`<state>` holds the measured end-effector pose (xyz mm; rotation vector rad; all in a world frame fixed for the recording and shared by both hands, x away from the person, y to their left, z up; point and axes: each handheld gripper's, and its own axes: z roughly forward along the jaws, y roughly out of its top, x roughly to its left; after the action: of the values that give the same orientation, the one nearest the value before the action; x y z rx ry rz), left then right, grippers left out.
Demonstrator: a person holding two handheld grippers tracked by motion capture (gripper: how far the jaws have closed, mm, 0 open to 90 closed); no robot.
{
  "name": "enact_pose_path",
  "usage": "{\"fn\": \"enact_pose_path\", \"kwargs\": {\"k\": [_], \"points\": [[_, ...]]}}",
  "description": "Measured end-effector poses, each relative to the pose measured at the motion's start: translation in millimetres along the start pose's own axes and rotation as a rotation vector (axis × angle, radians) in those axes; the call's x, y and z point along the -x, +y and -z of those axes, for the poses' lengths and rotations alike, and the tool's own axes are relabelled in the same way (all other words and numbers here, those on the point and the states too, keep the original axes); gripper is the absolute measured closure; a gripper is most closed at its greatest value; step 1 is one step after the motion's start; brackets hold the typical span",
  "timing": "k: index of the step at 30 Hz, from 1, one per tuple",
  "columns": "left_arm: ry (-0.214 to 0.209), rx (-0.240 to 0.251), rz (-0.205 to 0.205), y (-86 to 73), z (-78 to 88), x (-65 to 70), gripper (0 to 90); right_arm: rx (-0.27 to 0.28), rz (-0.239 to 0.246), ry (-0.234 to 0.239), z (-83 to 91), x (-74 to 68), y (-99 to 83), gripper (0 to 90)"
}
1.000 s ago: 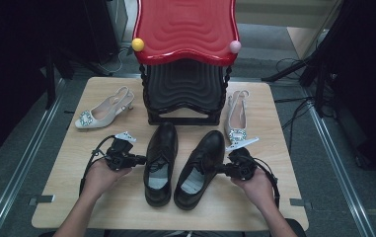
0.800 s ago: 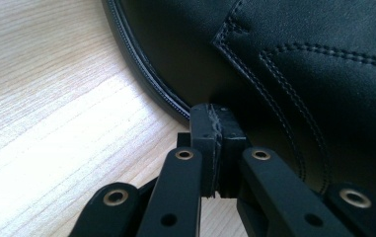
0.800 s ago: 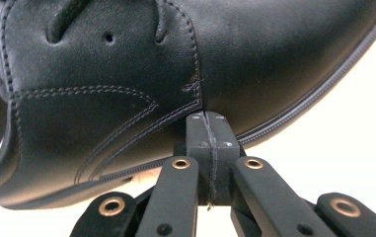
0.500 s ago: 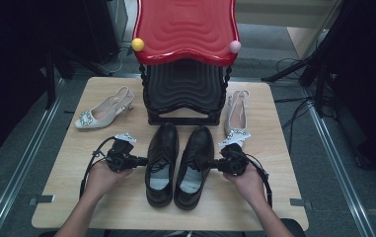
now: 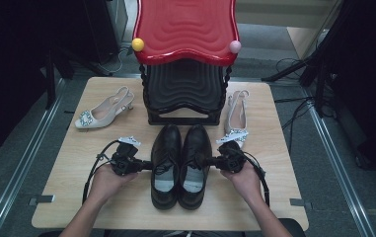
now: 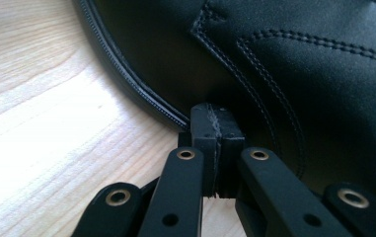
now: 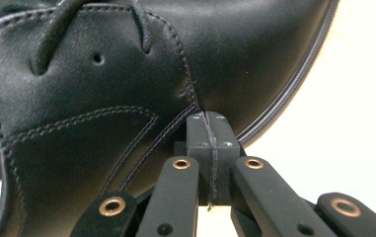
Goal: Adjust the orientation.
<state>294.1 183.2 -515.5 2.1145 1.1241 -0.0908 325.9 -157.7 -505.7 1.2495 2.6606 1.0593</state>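
Two black leather lace-up shoes stand side by side, toes pointing away, at the front middle of the table: the left one (image 5: 166, 144) and the right one (image 5: 198, 142). My left gripper (image 5: 149, 165) is shut with nothing between its jaws, its tip against the left shoe's outer side (image 6: 284, 59). My right gripper (image 5: 203, 161) is likewise shut and empty, its tip pressed on the right shoe's outer side (image 7: 92, 79). In the left gripper view the closed gripper (image 6: 215, 122) touches the leather just above the sole's welt. In the right gripper view the closed gripper (image 7: 208, 124) meets a stitched seam.
A black stepped rack with a red wavy top (image 5: 185, 29) stands at the back of the wooden table (image 5: 67, 197). A beige slingback shoe (image 5: 101, 111) lies at the left of it, another (image 5: 236, 118) at its right, close to my right hand.
Both grippers have moved inward and pushed the black shoes together. The right shoe, slanted a second ago, now lies parallel to and against the left one.
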Motion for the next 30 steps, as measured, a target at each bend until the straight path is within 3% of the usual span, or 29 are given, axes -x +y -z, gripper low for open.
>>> {"fn": "enact_pose_path", "kwargs": {"k": [5,14,17,20,23,26,30], "points": [[-0.028,0.006,0.003,-2.2,-5.1,7.9,90.0,0.014,-0.010,-0.048,-0.1,6.1,5.1,90.0],[-0.056,0.014,-0.035,-1.5,-19.3,28.3,90.0,0.050,-0.054,-0.113,1.0,24.8,15.1,90.0],[-0.067,0.019,-0.041,0.5,-23.6,32.8,90.0,0.084,-0.067,-0.111,5.6,30.9,16.4,90.0],[-0.060,-0.010,-0.057,1.8,-23.3,33.2,90.0,0.120,-0.085,-0.090,11.9,35.3,15.8,89.5],[-0.020,0.001,-0.103,2.2,-14.3,35.5,79.5,0.142,-0.092,-0.070,17.5,37.5,14.7,86.1],[-0.032,0.034,-0.105,4.8,-3.8,34.9,70.6,0.166,-0.092,-0.052,23.5,37.4,13.9,83.8],[-0.029,0.037,-0.105,6.2,1.2,32.8,58.7,0.183,-0.082,-0.034,29.4,32.1,14.0,79.3]]}}
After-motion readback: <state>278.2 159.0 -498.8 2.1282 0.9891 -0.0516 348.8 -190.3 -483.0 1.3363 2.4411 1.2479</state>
